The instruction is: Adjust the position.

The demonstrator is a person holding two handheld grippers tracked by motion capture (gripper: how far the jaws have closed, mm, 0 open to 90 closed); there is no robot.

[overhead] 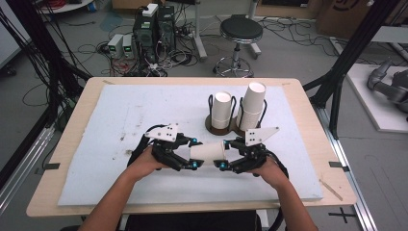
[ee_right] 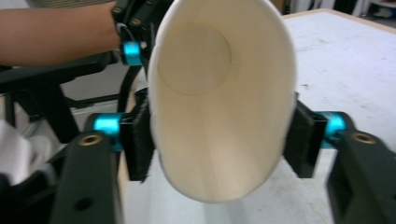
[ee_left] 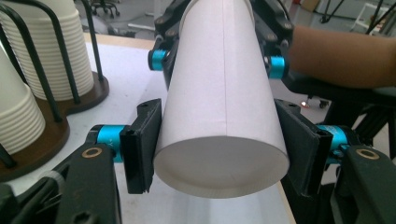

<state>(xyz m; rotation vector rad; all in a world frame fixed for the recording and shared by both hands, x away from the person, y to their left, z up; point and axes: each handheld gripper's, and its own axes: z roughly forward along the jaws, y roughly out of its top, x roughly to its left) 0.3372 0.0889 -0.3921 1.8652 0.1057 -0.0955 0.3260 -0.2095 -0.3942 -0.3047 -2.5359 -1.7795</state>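
A white paper cup (overhead: 208, 151) lies on its side in the air between my two grippers, just above the white board. My left gripper (overhead: 194, 153) is shut on the cup's base end. In the left gripper view, that gripper (ee_left: 219, 144) has a pad pressed on each side of the cup (ee_left: 219, 93), whose closed bottom faces the camera. My right gripper (overhead: 225, 154) is shut on the rim end. In the right gripper view, the gripper's (ee_right: 219, 140) pads squeeze the open mouth of the cup (ee_right: 224, 107) into an oval.
A dark wire cup holder (overhead: 210, 126) stands behind the grippers with two stacks of paper cups (overhead: 222, 109) (overhead: 252, 106). A white foam board (overhead: 120, 125) covers the wooden table (overhead: 77, 125). A stool (overhead: 240, 33) and computer cases (overhead: 153, 29) stand beyond the table.
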